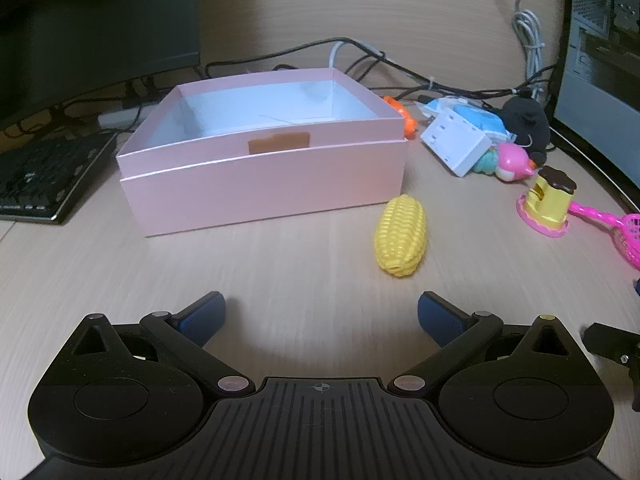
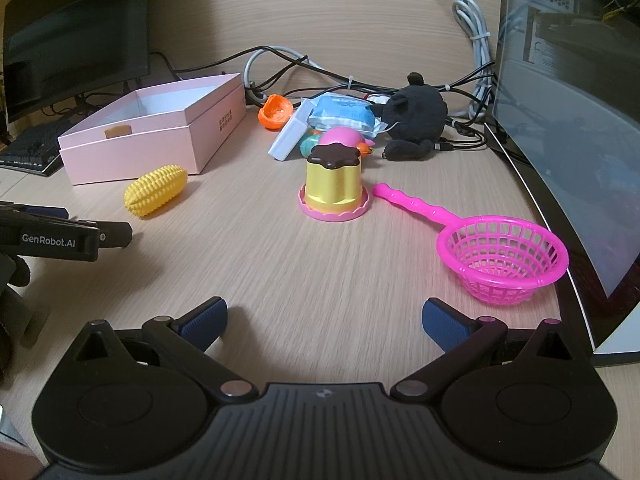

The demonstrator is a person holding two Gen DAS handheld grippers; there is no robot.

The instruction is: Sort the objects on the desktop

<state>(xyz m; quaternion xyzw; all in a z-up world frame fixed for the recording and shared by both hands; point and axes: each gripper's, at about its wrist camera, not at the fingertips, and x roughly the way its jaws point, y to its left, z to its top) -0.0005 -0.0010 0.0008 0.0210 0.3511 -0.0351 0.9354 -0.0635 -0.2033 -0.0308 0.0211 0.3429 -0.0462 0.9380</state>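
Note:
An empty pink box [image 1: 264, 184] [image 2: 132, 152] stands on the wooden desk. A yellow toy corn [image 1: 400, 236] [image 2: 156, 190] lies just right of its front corner. A gold pudding toy on a pink saucer [image 2: 334, 184] [image 1: 550, 204] stands mid-desk, with a pink scoop basket [image 2: 502, 258] to its right. My left gripper [image 1: 322, 316] hangs open above bare desk, short of the corn. My right gripper [image 2: 324, 320] is open too, nothing between its fingers, in front of the pudding toy.
Behind the pudding lies a pile: white adapter [image 2: 290, 136], blue packet [image 2: 344, 114], orange toy [image 2: 275, 112], pink toy [image 2: 346, 140], black plush [image 2: 416, 120]. Cables [image 2: 280, 60] run along the back. A keyboard [image 1: 44, 176] and monitor [image 1: 92, 24] sit left, a computer case [image 2: 568, 128] right.

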